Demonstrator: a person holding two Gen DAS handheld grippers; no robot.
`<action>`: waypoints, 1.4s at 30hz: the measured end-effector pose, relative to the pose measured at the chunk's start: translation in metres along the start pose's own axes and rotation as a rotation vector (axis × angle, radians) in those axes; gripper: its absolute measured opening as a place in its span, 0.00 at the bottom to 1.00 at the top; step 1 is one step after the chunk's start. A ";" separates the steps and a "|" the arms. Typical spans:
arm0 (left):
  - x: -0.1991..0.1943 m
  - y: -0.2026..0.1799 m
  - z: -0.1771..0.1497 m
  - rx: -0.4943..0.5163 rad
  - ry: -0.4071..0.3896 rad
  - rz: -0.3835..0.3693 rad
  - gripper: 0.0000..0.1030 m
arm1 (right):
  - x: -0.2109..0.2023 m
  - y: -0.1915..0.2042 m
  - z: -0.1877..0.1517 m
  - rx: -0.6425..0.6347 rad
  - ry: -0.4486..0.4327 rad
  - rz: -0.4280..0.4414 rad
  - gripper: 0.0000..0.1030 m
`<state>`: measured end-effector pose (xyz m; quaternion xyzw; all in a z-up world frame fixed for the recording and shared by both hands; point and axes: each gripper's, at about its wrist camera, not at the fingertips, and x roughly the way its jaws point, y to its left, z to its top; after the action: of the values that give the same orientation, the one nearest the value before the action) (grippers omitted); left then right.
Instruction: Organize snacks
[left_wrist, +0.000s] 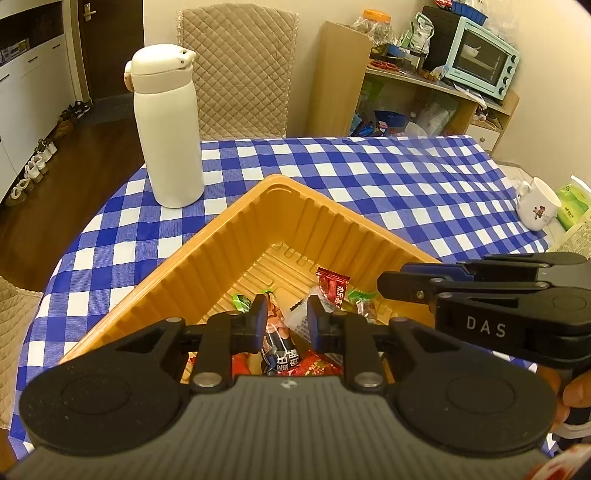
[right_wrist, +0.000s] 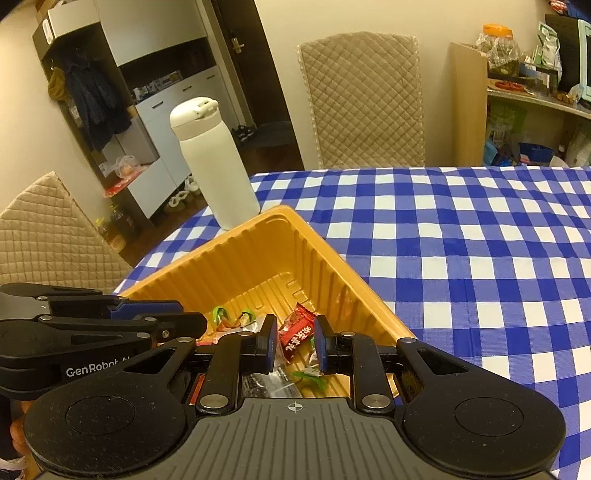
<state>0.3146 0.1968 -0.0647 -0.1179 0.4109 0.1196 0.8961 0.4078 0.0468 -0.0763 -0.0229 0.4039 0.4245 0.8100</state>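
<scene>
An orange plastic tray (left_wrist: 236, 236) (right_wrist: 236, 254) sits on the blue checked tablecloth and holds several wrapped snacks. Among them are a red wrapped candy (left_wrist: 331, 286) (right_wrist: 295, 330), green wrapped candies (left_wrist: 242, 301) (right_wrist: 221, 315) and a sausage stick (left_wrist: 275, 332). My left gripper (left_wrist: 287, 315) hovers over the tray's near part, jaws open, nothing between them. My right gripper (right_wrist: 295, 334) hovers over the tray beside it, jaws open and empty. Each gripper shows from the side in the other's view (left_wrist: 480, 291) (right_wrist: 92, 325).
A white insulated bottle (left_wrist: 166, 125) (right_wrist: 214, 162) stands on the table just behind the tray's left corner. A white mug (left_wrist: 535, 203) and a green tissue pack (left_wrist: 572, 203) sit at the right edge. Quilted chairs (left_wrist: 240, 66) (right_wrist: 48, 229) stand around the table.
</scene>
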 end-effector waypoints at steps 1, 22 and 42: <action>-0.002 0.000 0.000 -0.001 -0.002 0.000 0.20 | -0.001 0.001 0.000 0.001 -0.002 0.001 0.21; -0.081 -0.005 -0.025 -0.044 -0.072 0.056 0.29 | -0.064 0.018 -0.019 0.020 -0.063 -0.006 0.22; -0.197 -0.057 -0.108 -0.046 -0.105 0.103 0.50 | -0.201 0.046 -0.102 0.047 -0.130 0.010 0.76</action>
<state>0.1314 0.0870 0.0238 -0.1108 0.3660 0.1808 0.9061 0.2476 -0.0968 0.0050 0.0256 0.3604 0.4194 0.8328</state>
